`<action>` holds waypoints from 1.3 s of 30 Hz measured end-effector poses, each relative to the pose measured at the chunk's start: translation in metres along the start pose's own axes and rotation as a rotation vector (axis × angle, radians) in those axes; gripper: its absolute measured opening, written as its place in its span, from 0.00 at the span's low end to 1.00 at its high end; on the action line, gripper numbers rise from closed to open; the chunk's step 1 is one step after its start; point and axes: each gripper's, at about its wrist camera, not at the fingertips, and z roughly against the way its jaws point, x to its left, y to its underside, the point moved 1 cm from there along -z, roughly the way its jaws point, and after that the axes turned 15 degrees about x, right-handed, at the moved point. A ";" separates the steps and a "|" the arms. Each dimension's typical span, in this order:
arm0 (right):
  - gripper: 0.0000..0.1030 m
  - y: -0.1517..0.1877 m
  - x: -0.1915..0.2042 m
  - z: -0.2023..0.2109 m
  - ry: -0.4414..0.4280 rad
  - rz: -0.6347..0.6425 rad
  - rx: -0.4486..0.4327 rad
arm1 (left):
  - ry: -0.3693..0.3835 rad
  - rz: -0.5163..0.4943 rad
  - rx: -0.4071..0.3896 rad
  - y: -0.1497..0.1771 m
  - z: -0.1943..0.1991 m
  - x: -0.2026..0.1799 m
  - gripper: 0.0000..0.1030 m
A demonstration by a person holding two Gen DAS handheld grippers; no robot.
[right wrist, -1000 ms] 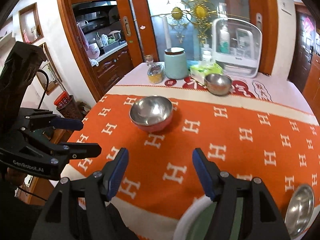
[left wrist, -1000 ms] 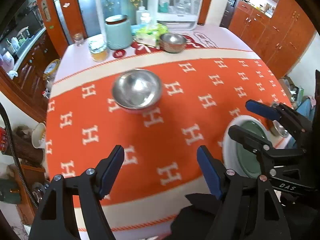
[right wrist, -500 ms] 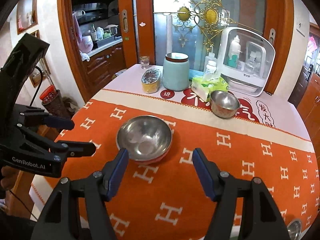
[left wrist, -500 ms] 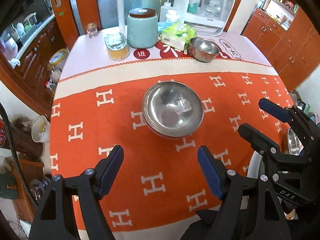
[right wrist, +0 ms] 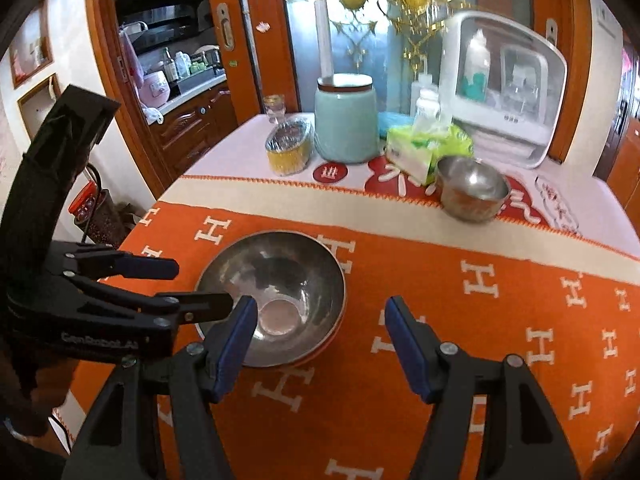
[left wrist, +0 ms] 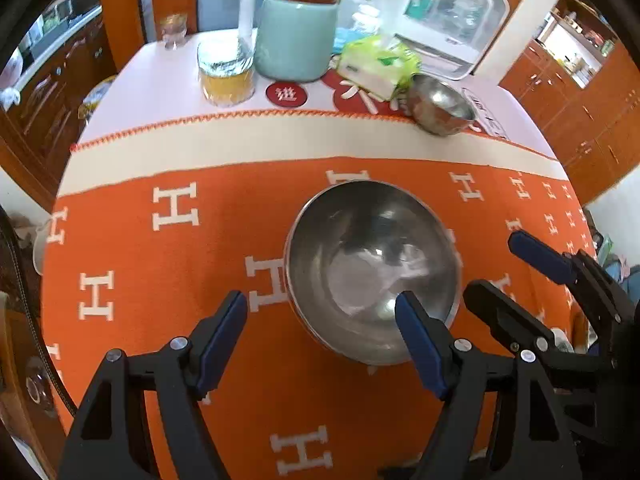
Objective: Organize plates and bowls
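A large steel bowl sits on the orange H-patterned cloth, also in the right wrist view. My left gripper is open and empty; its right fingertip overlaps the bowl's near rim. In the right wrist view the left gripper reaches to the bowl's left rim. My right gripper is open and empty, just right of the bowl; in the left wrist view it sits right of the bowl. A small steel bowl stands at the back right.
At the back stand a teal jar, a foil-covered yellow container, a green tissue pack, a small glass and a white appliance. The table edge drops off on the left.
Both grippers have moved forward toward the large bowl, which now looks much closer. The white and green plate at the near right has left both views.
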 end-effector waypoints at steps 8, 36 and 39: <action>0.65 -0.003 -0.005 -0.036 -0.041 -0.033 0.071 | 0.023 0.059 0.050 -0.015 -0.042 0.018 0.73; 0.24 0.000 -0.006 -0.059 -0.051 -0.099 0.082 | 0.151 0.074 0.122 -0.018 -0.063 0.018 0.20; 0.22 0.000 -0.005 -0.059 -0.052 -0.103 0.097 | 0.140 0.085 0.130 -0.014 -0.060 0.018 0.20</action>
